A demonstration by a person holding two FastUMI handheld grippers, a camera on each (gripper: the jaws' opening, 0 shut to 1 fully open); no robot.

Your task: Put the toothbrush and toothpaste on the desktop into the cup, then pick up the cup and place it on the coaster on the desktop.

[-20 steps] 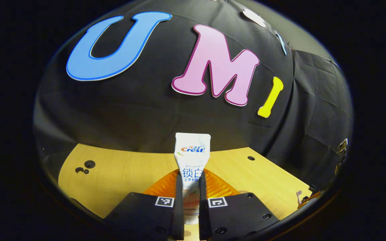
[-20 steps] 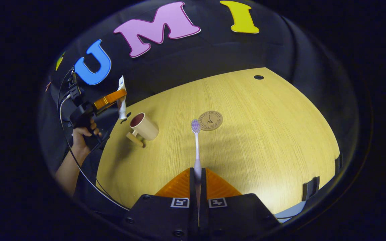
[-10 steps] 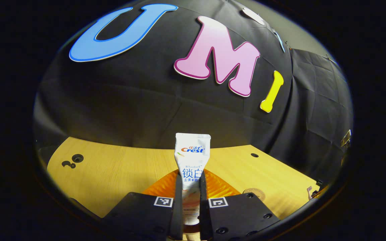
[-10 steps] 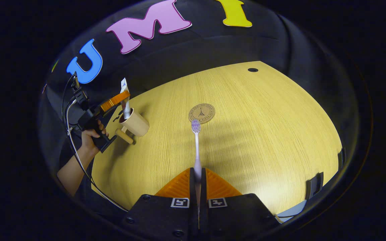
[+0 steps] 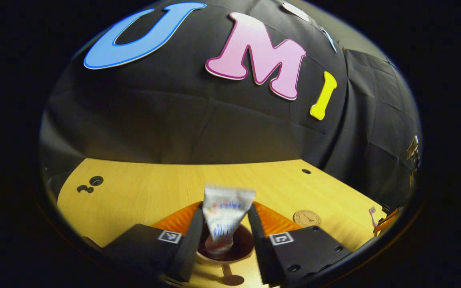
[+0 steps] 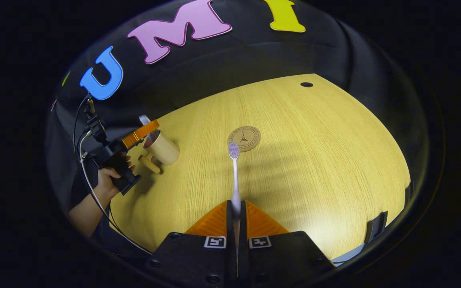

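— Where is the toothpaste (image 5: 225,218)?
— Standing in the cup (image 5: 230,250), between the left gripper (image 5: 223,236)'s spread fingers.
— And the toothbrush (image 6: 235,176)?
— Pinched by the right gripper (image 6: 236,216), coaster (image 6: 244,138) at twelve o'clock on the desk (image 6: 314,152).

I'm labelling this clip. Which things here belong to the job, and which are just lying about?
Job:
- white toothpaste tube, standing in the cup
- beige cup with a dark inside
- pale lilac toothbrush, held in the right claw
- round brown coaster
- left claw, open

Lying about:
- black cables
- light wooden desktop
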